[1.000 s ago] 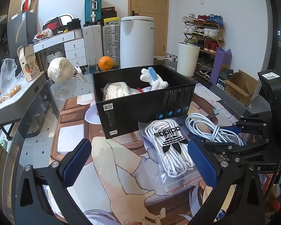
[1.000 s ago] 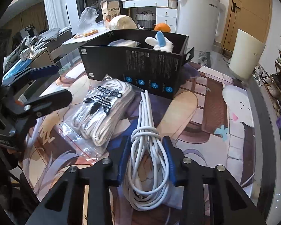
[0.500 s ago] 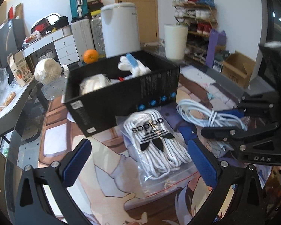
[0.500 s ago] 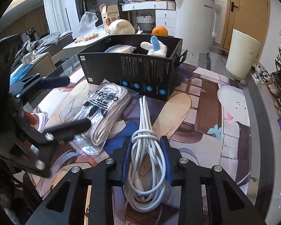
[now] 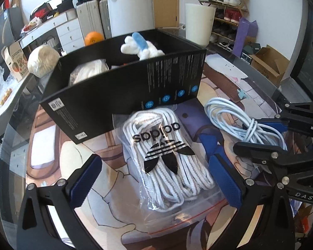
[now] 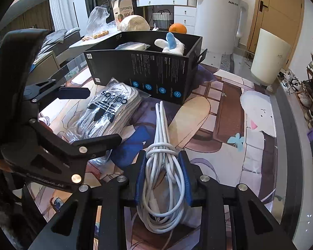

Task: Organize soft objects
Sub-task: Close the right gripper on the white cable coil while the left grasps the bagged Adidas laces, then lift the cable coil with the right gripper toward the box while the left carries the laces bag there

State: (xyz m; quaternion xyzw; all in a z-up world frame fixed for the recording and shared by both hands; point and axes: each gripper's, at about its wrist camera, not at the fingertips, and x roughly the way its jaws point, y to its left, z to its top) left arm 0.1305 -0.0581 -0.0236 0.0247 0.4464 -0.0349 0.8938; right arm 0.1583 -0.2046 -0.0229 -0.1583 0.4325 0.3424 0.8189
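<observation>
A clear bag of white laces with a black adidas logo [image 5: 162, 156] lies on the printed mat, in front of a black box [image 5: 123, 91]. My left gripper [image 5: 156, 179] is open, its blue pads on either side of the bag. My right gripper [image 6: 162, 175] is shut on a coiled white cable [image 6: 162, 162], which also shows in the left wrist view [image 5: 240, 125]. The bag [image 6: 108, 112] and the box [image 6: 144, 70] show in the right wrist view. The box holds a white and blue plush toy [image 5: 141, 48] and a bagged white item [image 5: 89, 73].
An orange [image 5: 93, 37] and a pale round bundle [image 5: 43, 61] sit behind the box. A white appliance [image 6: 217, 18] and a white bin [image 6: 269, 58] stand beyond the table. A shoe rack [image 5: 223, 6] is at the far right.
My left gripper has moved forward and down over the lace bag, which now sits between its pads. My right gripper has closed tighter on the cable.
</observation>
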